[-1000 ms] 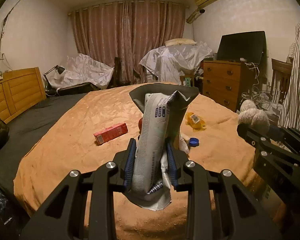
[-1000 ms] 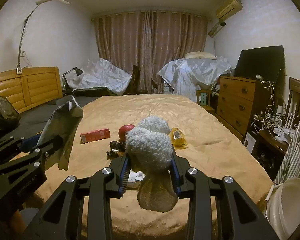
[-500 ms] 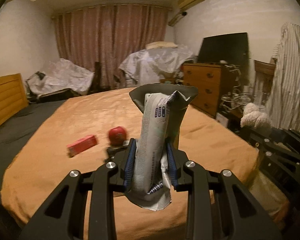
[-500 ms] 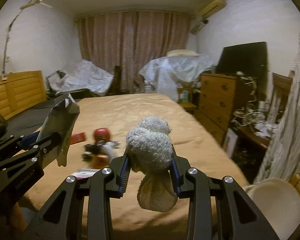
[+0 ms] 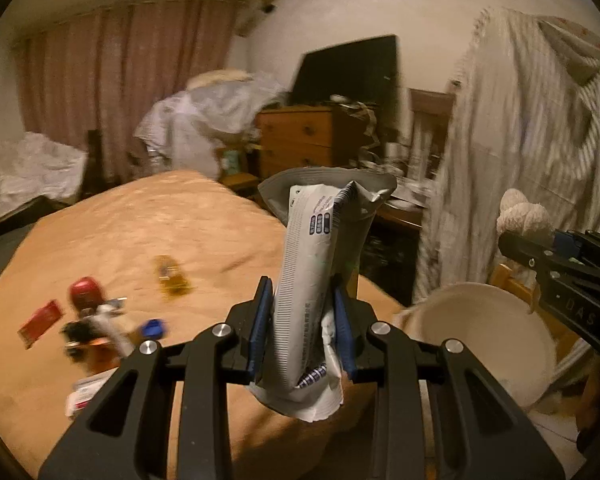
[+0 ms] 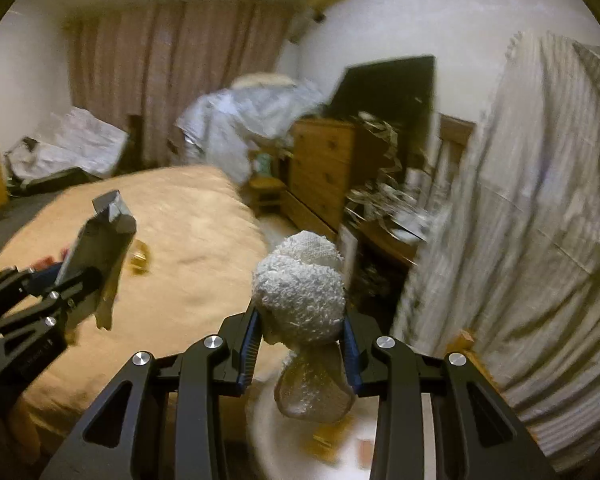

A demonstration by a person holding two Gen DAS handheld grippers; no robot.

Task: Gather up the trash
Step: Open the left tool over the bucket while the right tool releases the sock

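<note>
My left gripper (image 5: 303, 328) is shut on a grey-and-white crumpled snack wrapper (image 5: 312, 276), held upright over the bed's right edge. My right gripper (image 6: 300, 340) is shut on a fluffy white crumpled wad (image 6: 300, 292) and hangs over a white round bin (image 6: 300, 440) that holds some scraps. The bin (image 5: 476, 340) shows right of the left gripper. On the orange bedspread (image 5: 140, 240) lie a red box (image 5: 40, 322), a red round thing (image 5: 84, 290), a blue cap (image 5: 153, 328), a yellow wrapper (image 5: 170, 276) and more blurred litter.
A striped cloth (image 5: 520, 152) hangs close on the right. A wooden dresser (image 5: 300, 140) with a dark TV (image 5: 344, 68) stands behind, cluttered low furniture (image 6: 388, 208) between it and the bin. Covered furniture (image 5: 208, 116) and curtains fill the back.
Both grippers have swung right, away from the bed's middle toward the white bin. The bin has come into view under the right gripper. Both loads stay gripped.
</note>
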